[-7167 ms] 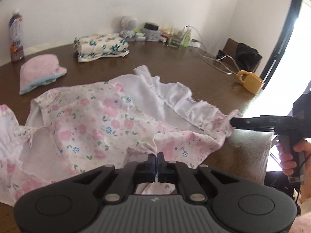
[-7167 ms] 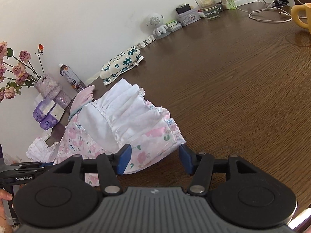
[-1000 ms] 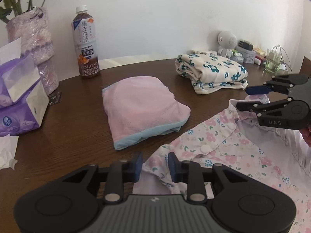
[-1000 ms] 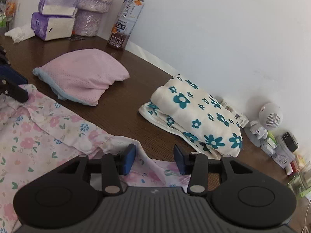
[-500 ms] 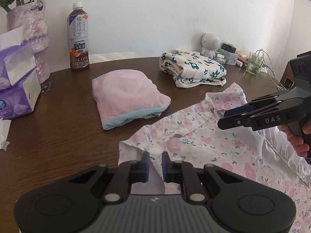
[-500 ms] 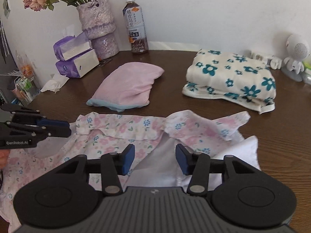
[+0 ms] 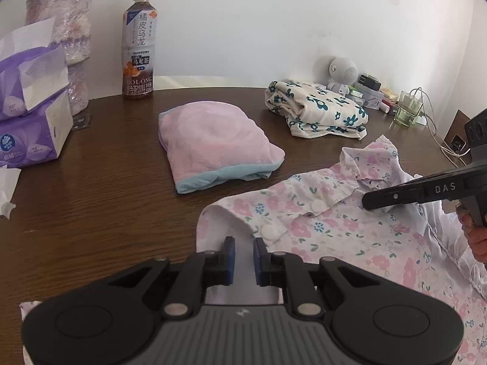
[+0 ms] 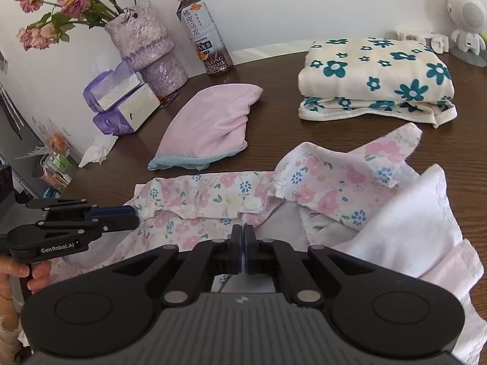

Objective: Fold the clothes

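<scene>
A pink floral garment lies spread on the brown table, white inner side showing near me. My left gripper is over its near left corner, fingers a narrow gap apart with pale fabric between them, not pinched. In the right wrist view this left gripper sits at the garment's left edge, held by a hand. My right gripper has its pads pressed together on a thin fold of the floral cloth below the collar. From the left wrist view, the right gripper rests on the collar area.
A folded pink garment and a folded cream garment with teal flowers lie behind. A tea bottle, purple tissue packs, a vase, a white toy speaker and a glass line the wall.
My right gripper, open half a second ago, has shut on the floral garment's fold. My left gripper has kept its narrow gap and stayed at the near corner.
</scene>
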The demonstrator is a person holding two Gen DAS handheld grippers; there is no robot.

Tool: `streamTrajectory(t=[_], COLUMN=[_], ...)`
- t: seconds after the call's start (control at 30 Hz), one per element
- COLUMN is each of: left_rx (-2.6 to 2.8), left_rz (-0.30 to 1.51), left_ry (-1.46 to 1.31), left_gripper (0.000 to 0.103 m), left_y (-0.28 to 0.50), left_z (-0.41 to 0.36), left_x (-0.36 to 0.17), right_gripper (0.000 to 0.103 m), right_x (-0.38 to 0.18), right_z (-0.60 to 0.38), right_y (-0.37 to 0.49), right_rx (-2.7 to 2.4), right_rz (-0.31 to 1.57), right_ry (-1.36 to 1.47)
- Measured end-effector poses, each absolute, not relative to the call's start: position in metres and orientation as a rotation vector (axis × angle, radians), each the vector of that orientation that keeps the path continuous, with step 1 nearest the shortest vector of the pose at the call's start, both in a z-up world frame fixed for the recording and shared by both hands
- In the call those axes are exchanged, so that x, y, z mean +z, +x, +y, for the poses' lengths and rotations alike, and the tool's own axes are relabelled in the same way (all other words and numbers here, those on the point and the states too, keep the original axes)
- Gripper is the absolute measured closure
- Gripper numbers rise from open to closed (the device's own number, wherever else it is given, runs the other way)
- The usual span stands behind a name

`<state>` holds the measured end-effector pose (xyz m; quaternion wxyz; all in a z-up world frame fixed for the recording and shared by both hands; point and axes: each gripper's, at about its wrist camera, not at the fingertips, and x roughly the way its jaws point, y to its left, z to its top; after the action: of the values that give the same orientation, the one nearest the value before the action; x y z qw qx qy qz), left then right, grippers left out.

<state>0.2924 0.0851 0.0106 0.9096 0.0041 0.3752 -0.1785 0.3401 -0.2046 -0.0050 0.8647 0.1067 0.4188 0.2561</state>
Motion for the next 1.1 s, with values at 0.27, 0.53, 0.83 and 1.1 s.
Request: streamTrajectory(t=[0.27, 0.53, 0.83, 1.1], left_rx=[-0.316, -0.325, -0.469, -0.5], left_rz=[0.74, 0.745, 0.804, 0.814], left_ry=[0.041, -0.017, -0.158, -0.079], left_gripper=[0.091, 0.091, 0.086, 0.065], left_y=[0.291, 0.292, 0.287, 0.274], left_z=[0.087, 0.096, 0.094, 0.082], left_x=[0.008, 0.009, 0.012, 0.011], right_gripper=[0.102, 0.102, 0.097, 0.073], right_x=[-0.007, -0.007, -0.003, -0.001], right_z=[-0.216, -0.21, -0.212, -0.232], right_y=[0.328, 0.316, 0.306, 0.295], right_rx=[0.524, 0.597, 0.562, 0.639], right_rz=[0.852, 0.83, 0.805, 0.847], right_ry=[0.231, 0.267, 0.246, 0.453])
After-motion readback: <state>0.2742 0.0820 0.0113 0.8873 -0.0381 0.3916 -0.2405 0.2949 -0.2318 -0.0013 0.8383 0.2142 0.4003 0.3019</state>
